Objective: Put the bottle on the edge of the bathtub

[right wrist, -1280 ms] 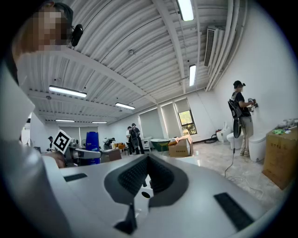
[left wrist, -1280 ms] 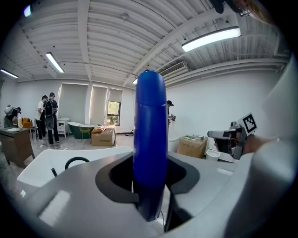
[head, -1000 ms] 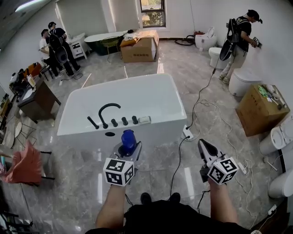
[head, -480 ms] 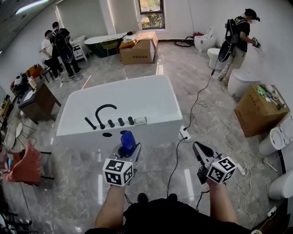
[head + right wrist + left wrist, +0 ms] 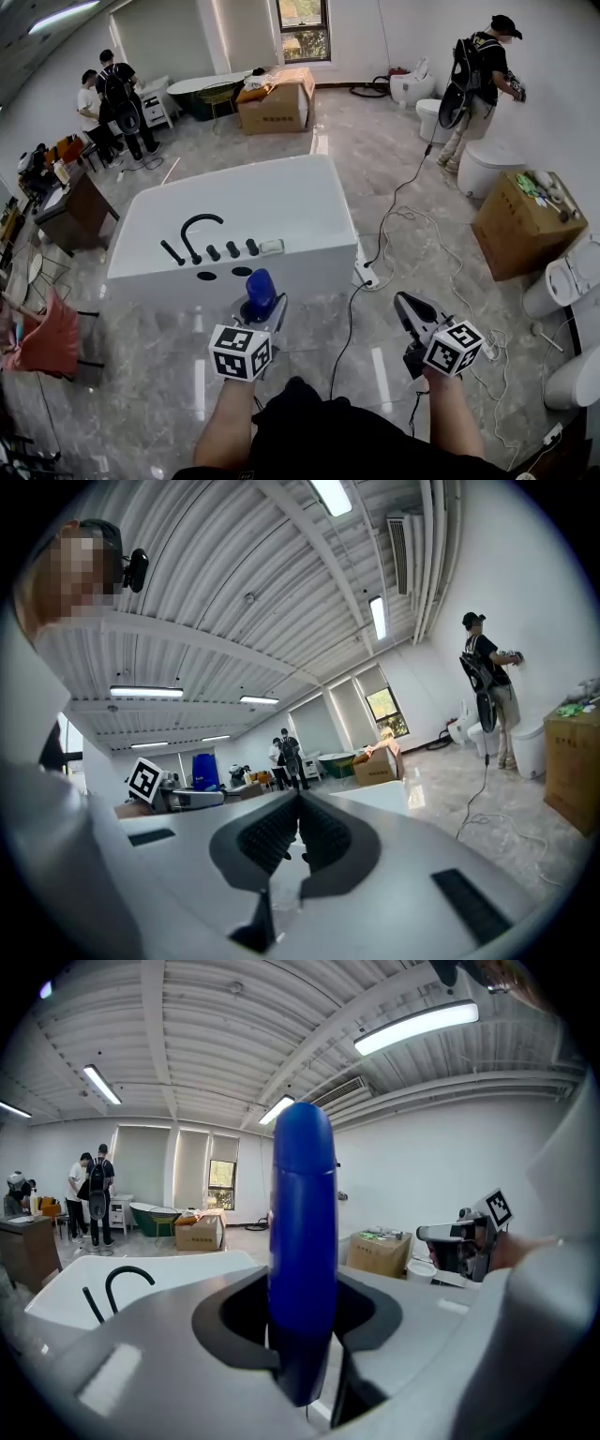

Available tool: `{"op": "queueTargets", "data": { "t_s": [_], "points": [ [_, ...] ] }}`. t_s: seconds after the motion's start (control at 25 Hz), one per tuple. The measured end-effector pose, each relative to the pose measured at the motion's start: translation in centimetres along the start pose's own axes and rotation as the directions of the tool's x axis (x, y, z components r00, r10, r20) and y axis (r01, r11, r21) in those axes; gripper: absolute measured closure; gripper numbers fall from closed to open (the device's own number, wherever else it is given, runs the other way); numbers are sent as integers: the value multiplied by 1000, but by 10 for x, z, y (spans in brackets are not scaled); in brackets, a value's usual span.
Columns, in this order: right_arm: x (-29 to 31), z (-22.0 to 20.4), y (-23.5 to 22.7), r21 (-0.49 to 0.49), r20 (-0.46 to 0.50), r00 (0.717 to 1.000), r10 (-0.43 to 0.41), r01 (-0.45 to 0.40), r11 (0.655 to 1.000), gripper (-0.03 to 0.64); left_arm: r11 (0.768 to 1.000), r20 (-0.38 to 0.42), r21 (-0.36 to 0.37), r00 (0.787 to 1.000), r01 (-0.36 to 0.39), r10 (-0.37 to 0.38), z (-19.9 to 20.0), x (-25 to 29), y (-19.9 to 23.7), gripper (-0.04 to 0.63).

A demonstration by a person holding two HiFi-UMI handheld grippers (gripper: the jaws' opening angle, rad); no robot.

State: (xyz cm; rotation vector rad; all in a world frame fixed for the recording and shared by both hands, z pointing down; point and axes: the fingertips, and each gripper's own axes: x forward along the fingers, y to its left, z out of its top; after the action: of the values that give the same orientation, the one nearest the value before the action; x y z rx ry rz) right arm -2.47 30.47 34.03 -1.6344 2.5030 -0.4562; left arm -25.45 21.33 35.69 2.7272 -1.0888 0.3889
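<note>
Grey marble-patterned floor (image 5: 394, 159) covers the whole room and carries all fixtures noted below. Largest item on it is a white rectangular bathtub (image 5: 281, 202), standing at centre in the head view, directly ahead of the person. Two cardboard boxes are present: one (image 5: 516, 225) at the right, near the wall, with small items on top, and one (image 5: 274, 98) at the far end, below the window. A white toilet (image 5: 487, 164) stands by the right wall, with a person (image 5: 473, 75) wearing a backpack beside it, facing that wall; two more people (image 5: 112, 94) stand at the far left. A black cable (image 5: 394, 220) runs across the floor towards the tub's right corner. On the tub's near ledge, a black arched faucet (image 5: 199, 225) stands upright, with a row of black knobs (image 5: 230, 249) just beside it on the right. The left gripper (image 5: 261, 305) is raised in front of the tub's near wall, its jaws clamped on a blue bottle (image 5: 260, 289), which stands upright between them; the left gripper view confirms the bottle (image 5: 302, 1241) is gripped at its lower body. The bottle is in the air, short of the ledge and not touching the tub. The right gripper (image 5: 403, 302) is held well apart to the right, over bare floor; the right gripper view shows its ribbed pads (image 5: 272, 832) pressed together with nothing between them.
</note>
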Motion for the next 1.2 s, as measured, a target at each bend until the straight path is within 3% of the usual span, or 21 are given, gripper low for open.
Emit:
{"op": "queueTargets", "data": {
  "t_s": [0.52, 1.2],
  "points": [
    [8, 5, -62, 24, -17, 996, -88, 88, 996, 604, 997, -21, 2, 997, 75, -75, 9, 84, -2, 445],
    [108, 23, -170, 52, -81, 985, -150, 155, 987, 604, 988, -44, 22, 987, 156, -155, 48, 239, 48, 445]
  ]
}}
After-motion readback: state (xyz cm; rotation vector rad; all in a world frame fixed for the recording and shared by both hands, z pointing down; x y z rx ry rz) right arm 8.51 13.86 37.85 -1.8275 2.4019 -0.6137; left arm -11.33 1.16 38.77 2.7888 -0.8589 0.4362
